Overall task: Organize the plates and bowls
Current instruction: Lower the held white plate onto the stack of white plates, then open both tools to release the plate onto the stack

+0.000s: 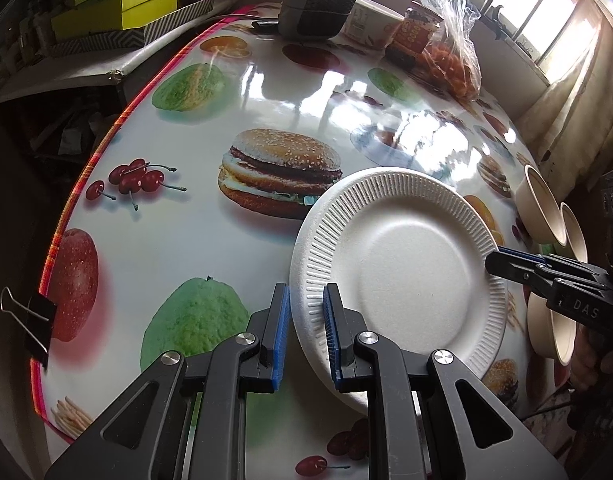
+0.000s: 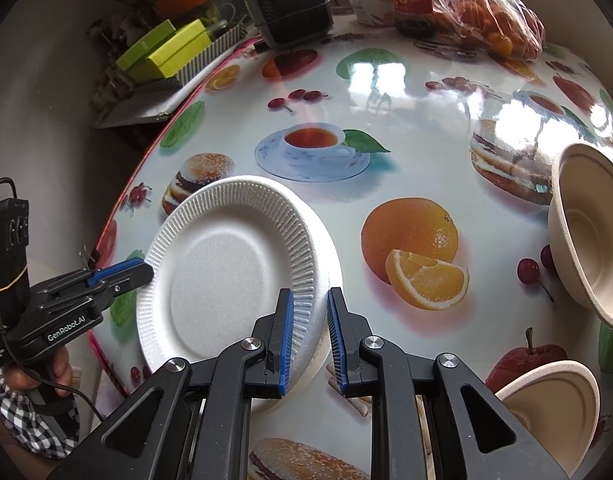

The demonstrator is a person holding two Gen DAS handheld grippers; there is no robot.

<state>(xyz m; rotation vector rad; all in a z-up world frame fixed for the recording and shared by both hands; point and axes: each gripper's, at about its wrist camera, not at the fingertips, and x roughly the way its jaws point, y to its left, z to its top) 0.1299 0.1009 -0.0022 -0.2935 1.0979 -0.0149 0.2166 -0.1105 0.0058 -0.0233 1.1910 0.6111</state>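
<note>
Two hand-held grippers pinch opposite rims of a white paper plate (image 1: 402, 276) at centre frame: the left hand-held gripper (image 1: 306, 320) closed on its near-left rim, the right hand-held gripper (image 2: 310, 320) clamped on the far side. The plate appears to sit atop another. Three tan bowls (image 2: 586, 236) stand loose at the right edge, apparently still unsorted. The fruit-print desk (image 1: 178, 248) lies bare to the upper left; its red-trimmed edge runs close by.

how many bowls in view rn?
3, going by the left wrist view, all at the table's right edge: far bowl, a second bowl just behind it, a near bowl below the right claw. Right wrist view shows only two; more may be hidden.
</note>
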